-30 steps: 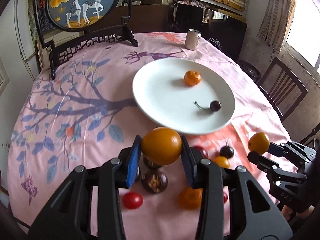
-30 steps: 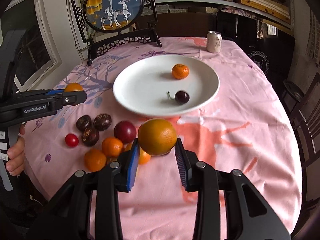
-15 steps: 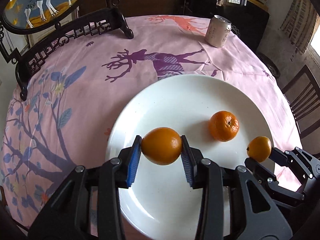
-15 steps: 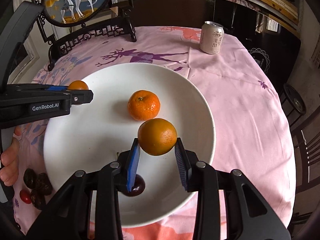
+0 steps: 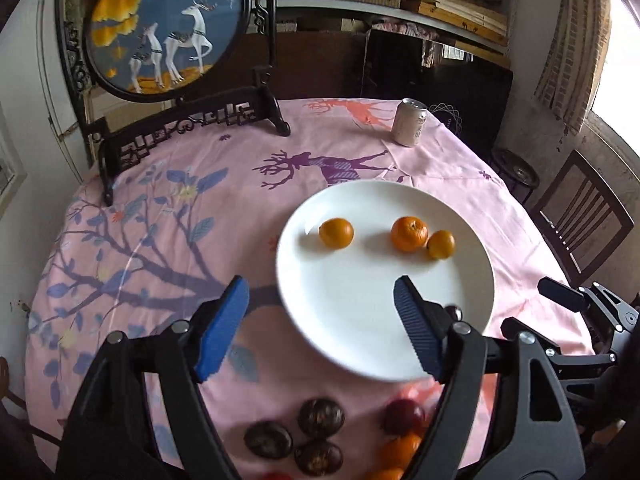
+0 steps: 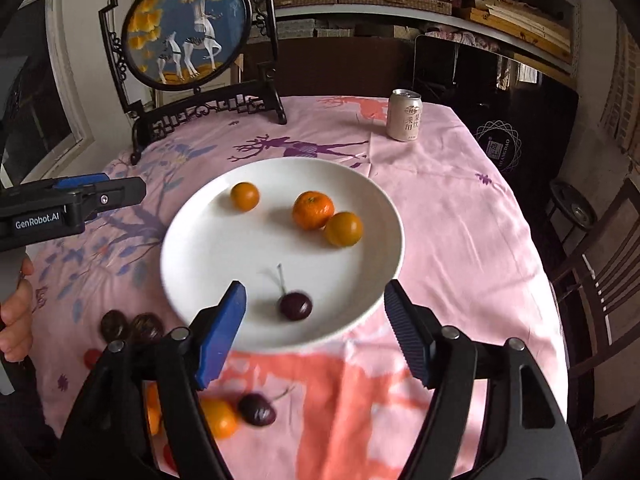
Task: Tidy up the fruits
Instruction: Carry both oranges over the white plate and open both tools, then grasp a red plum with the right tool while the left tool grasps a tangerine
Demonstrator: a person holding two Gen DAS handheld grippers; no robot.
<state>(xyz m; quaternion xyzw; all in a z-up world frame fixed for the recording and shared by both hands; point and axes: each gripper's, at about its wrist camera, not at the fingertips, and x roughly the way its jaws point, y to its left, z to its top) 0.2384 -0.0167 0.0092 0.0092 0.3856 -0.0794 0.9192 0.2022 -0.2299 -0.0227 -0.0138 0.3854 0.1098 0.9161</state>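
From where I sit, both wrist views are partly blocked by their own black frames. My left hand-held gripper [image 5: 320,300] has just opened its blue-padded jaws; they stand wide with nothing between them, over the near edge of the round white ceramic plate [image 5: 360,340]. My right hand-held gripper [image 6: 314,304] has just opened as well and also holds nothing. On the plate I count three round orange fruits: a smooth one alone on the left [image 6: 245,196], a dimpled mandarin with a green stem scar [image 6: 313,210], and a smooth one touching it on its right [image 6: 343,229]. A dark red cherry with a thin stem [image 6: 295,305] lies nearer my right gripper; in the left view a finger hides nearly all of it. More fruit waits on the pink printed cloth of the desk [image 6: 460,240] below the plate, much of it cut off: three dark brown speckled round fruits [image 5: 320,416], a dark red plum [image 5: 404,416], orange pieces behind my left gripper's right finger, and, in the right view, a blurred second cherry [image 6: 257,410] beside a small orange fruit [image 6: 218,416]. A red fruit at the left edge of the pile is too hidden to name. The side of the left gripper reads "GenRobot.AI" in the right view, with a person's hand [image 6: 16,312] cut off below it. The pale drinks can [image 6: 404,116] at the far side bears Chinese characters I cannot read; a dark panel behind it shows a geometric emblem with small lettering, too fine to be sure of.
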